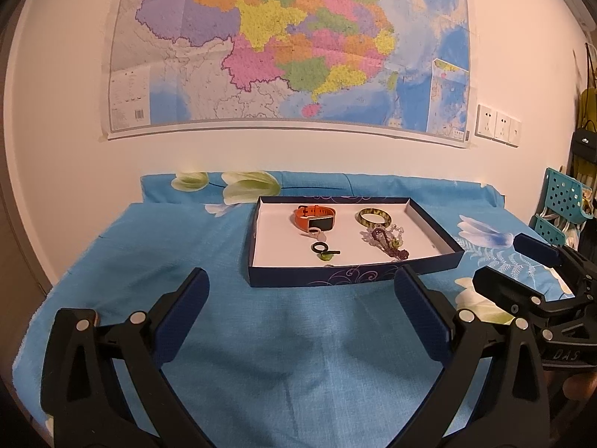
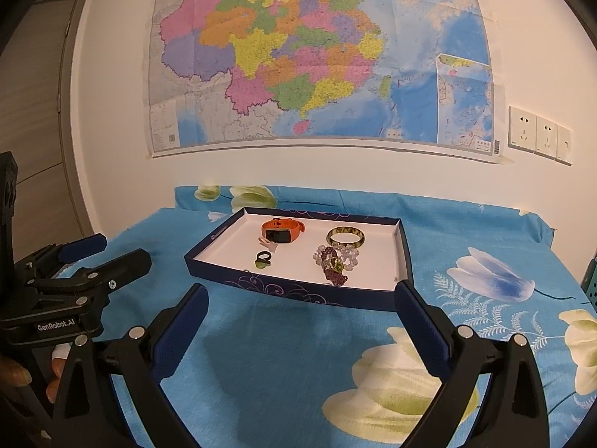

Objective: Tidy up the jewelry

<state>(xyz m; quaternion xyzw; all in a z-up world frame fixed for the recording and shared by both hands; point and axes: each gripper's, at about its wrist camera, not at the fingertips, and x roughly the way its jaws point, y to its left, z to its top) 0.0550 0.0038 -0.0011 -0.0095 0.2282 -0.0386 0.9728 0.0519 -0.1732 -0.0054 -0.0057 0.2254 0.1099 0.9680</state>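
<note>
A dark blue box lid [image 1: 347, 275] [image 2: 283, 291] with a white inside lies on the blue floral cloth. In it are an orange watch [image 1: 315, 218] [image 2: 282, 232], a green-yellow bangle [image 1: 374, 218] [image 2: 345, 238], a tangle of purple and clear bead bracelets [image 1: 386, 240] [image 2: 334, 261], a black ring with a green piece [image 1: 324, 251] [image 2: 264, 259] and a small pale pink piece [image 1: 314, 232] [image 2: 266, 242]. My left gripper [image 1: 301, 283] is open and empty, in front of the box. My right gripper [image 2: 301, 296] is open and empty, also in front of it.
A large map [image 1: 291, 44] hangs on the wall behind the table. Wall sockets [image 2: 539, 136] are at the right. A teal perforated rack [image 1: 563, 205] stands at the far right. A door [image 2: 37, 112] is at the left. The right gripper also shows in the left wrist view [image 1: 522, 265].
</note>
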